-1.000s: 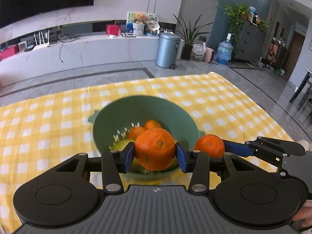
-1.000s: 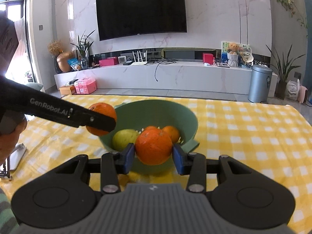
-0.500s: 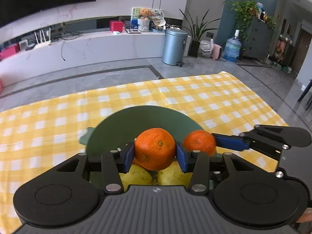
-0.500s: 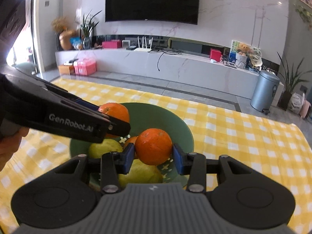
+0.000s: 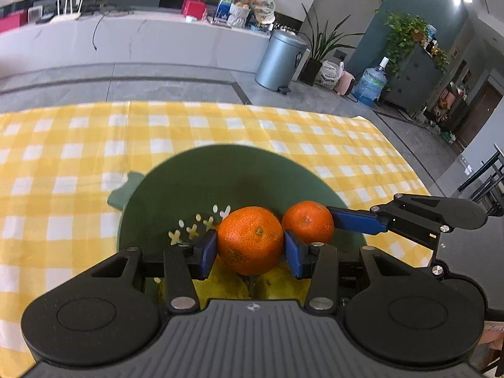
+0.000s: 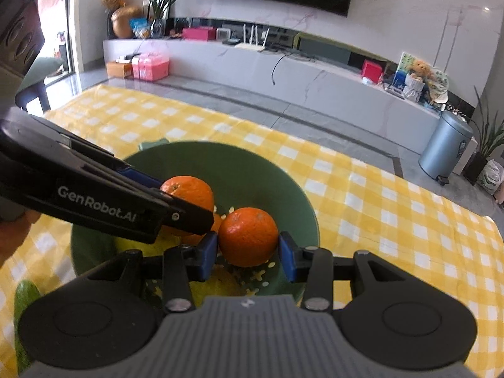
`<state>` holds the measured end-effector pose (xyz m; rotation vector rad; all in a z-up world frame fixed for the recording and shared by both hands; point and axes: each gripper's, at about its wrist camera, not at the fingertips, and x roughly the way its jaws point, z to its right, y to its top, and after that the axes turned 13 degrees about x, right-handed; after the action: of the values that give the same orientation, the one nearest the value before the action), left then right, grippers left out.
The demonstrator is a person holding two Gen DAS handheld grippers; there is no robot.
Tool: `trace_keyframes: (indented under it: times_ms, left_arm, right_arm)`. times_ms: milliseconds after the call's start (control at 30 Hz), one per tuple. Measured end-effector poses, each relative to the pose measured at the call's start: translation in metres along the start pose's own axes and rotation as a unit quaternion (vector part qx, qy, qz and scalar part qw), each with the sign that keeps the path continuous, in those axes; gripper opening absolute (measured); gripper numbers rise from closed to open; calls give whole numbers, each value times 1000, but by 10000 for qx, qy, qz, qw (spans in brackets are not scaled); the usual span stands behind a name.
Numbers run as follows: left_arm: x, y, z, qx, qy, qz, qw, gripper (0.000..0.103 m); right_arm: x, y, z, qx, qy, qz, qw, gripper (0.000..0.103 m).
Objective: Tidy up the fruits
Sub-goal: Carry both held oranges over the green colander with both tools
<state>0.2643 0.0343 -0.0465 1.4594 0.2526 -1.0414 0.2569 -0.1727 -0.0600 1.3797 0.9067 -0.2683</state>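
Observation:
A green colander bowl (image 5: 195,186) stands on the yellow checked tablecloth and shows in the right wrist view too (image 6: 252,170). My left gripper (image 5: 250,250) is shut on an orange (image 5: 250,239) held over the bowl. My right gripper (image 6: 248,250) is shut on another orange (image 6: 249,236), also over the bowl. In the left wrist view the right gripper's orange (image 5: 307,220) sits just right of mine. In the right wrist view the left gripper's orange (image 6: 189,189) shows behind its black finger. Yellow-green fruits (image 5: 220,283) and an orange lie in the bowl.
A green object (image 6: 23,299) lies on the cloth at the near left of the bowl. The tablecloth (image 6: 393,220) spreads to the right of the bowl. Beyond the table's far edge are floor, a TV bench and a grey bin (image 5: 280,60).
Both grippers have moved forward and down over the bowl, each still holding its orange. The two oranges now sit closer together above the fruits inside.

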Motion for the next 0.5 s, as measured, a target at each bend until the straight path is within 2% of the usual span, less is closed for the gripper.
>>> trace_keyframes:
  times_ms: [200, 500]
  left_arm:
    - [5, -3, -6, -206, 101, 143, 9996, 51]
    - [9, -3, 7, 263, 610, 166, 9977, 52]
  right_arm:
    - [12, 0, 0, 59, 62, -188, 9998, 39]
    - [21, 1, -9, 47, 99, -253, 9996, 39]
